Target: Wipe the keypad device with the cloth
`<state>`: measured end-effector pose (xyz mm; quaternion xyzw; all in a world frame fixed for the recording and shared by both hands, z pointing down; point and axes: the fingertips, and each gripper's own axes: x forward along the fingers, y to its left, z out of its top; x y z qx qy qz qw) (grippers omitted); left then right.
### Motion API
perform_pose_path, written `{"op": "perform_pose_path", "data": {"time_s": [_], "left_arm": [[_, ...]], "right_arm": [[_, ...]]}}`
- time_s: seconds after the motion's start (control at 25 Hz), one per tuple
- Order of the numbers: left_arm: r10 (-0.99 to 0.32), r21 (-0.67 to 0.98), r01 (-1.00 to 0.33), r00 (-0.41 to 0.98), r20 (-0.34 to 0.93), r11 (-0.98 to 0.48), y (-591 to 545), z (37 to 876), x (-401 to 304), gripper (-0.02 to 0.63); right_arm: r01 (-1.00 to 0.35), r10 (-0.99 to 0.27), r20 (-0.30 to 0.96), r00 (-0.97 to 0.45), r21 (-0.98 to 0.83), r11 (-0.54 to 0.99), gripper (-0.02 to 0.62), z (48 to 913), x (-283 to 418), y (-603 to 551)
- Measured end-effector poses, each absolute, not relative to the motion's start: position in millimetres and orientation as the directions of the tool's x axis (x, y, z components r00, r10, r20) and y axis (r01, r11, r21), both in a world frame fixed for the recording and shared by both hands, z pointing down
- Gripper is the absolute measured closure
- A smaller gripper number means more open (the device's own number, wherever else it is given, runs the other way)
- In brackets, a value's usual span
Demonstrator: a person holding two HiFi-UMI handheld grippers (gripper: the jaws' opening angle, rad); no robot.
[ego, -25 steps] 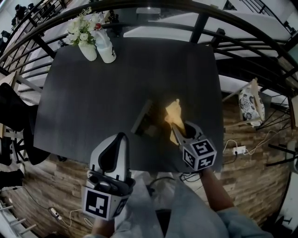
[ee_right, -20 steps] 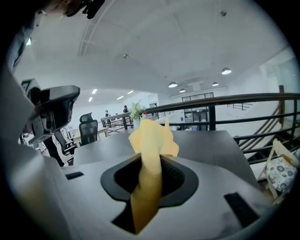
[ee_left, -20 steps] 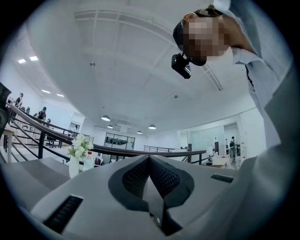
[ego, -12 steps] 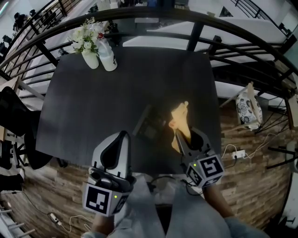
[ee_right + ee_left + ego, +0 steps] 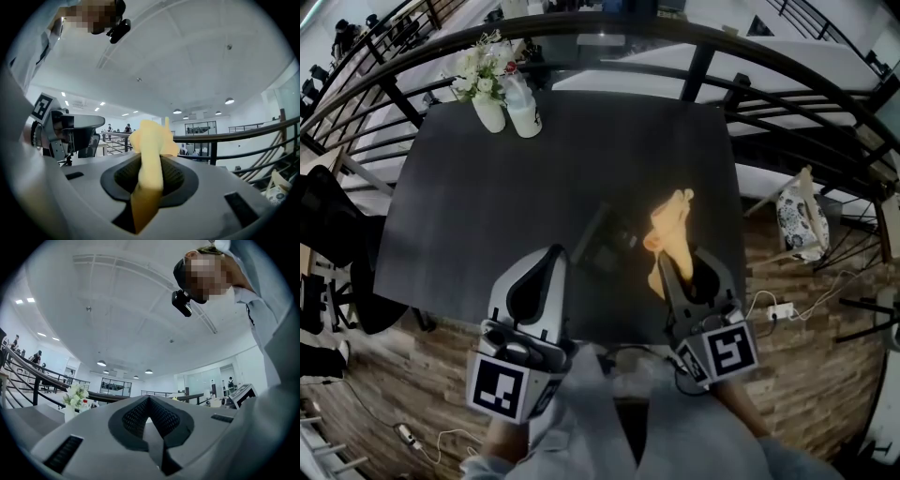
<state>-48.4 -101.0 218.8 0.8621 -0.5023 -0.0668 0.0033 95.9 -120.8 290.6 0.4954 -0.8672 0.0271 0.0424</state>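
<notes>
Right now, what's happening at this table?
A person holds a gripper in each hand over a dark table. The right claw is shut on a yellow cloth, which sticks up past its tips, just right of the keypad device in the head view. The cloth does not appear to lie on the device. The left claw is shut and empty, at the table's near edge.

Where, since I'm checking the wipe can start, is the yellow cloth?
In the head view the yellow cloth is clamped in the right gripper, sticking out of its jaws over the table's near right, just right of the keypad device.
</notes>
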Motion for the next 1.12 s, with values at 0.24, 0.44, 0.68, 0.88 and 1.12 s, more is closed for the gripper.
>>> {"op": "perform_pose_path", "data": {"time_s": [0.24,0.44,0.68,0.88,1.12], "left_arm": [[-0.861,0.073,-0.861,0.495,-0.116,-0.504,-100,221,-44,0.601],[-0.859,0.068,-0.858,0.5,-0.111,-0.508,-98,220,-40,0.601],[-0.857,0.068,-0.857,0.503,-0.113,-0.511,-96,220,-37,0.601],[-0.857,0.07,-0.855,0.506,-0.102,-0.514,-94,222,-38,0.601],[-0.854,0.064,-0.855,0.503,-0.135,-0.514,-98,215,-39,0.601]], "right_arm": [[-0.856,-0.853,0.082,-0.515,0.005,0.517,0.495,283,92,-120],[-0.85,-0.849,0.082,-0.523,0.024,0.526,0.495,280,90,-116],[-0.85,-0.849,0.077,-0.522,0.028,0.525,0.495,278,93,-115],[-0.85,-0.849,0.076,-0.523,0.03,0.526,0.495,275,92,-114],[-0.852,-0.851,0.083,-0.519,0.029,0.523,0.495,277,91,-115]]}}
